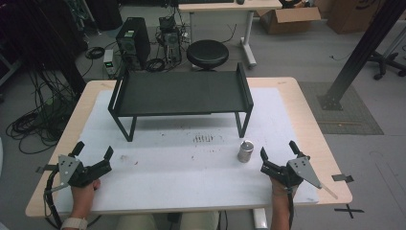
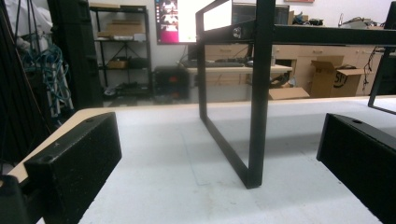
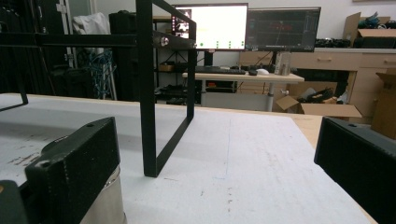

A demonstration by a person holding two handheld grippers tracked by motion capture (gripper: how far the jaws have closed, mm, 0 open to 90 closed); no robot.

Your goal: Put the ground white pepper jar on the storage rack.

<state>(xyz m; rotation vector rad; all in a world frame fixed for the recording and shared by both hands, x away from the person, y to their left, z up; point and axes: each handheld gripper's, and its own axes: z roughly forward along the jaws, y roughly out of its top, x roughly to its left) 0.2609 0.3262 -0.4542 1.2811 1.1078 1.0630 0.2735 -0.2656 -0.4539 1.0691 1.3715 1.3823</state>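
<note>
A small silver metal cup (image 1: pixel 245 151) stands on the white mat (image 1: pixel 191 163), just in front of the right leg of a black metal shelf rack (image 1: pixel 182 92). My right gripper (image 1: pixel 279 150) rests near the front right of the table, open, its left jaw close beside the cup (image 3: pixel 106 205). Nothing is between its jaws (image 3: pixel 215 172). My left gripper (image 1: pixel 94 150) lies at the front left, open and empty, facing the rack's left leg (image 2: pixel 256 116).
The rack spans the far half of the table (image 1: pixel 306 120). Scuff marks (image 1: pixel 203 139) dot the mat's middle. Beyond the table stand a black stool (image 1: pixel 207 54), computer towers (image 1: pixel 133 40), cables and cardboard boxes (image 1: pixel 287 19). A black post (image 1: pixel 359 52) rises at the right.
</note>
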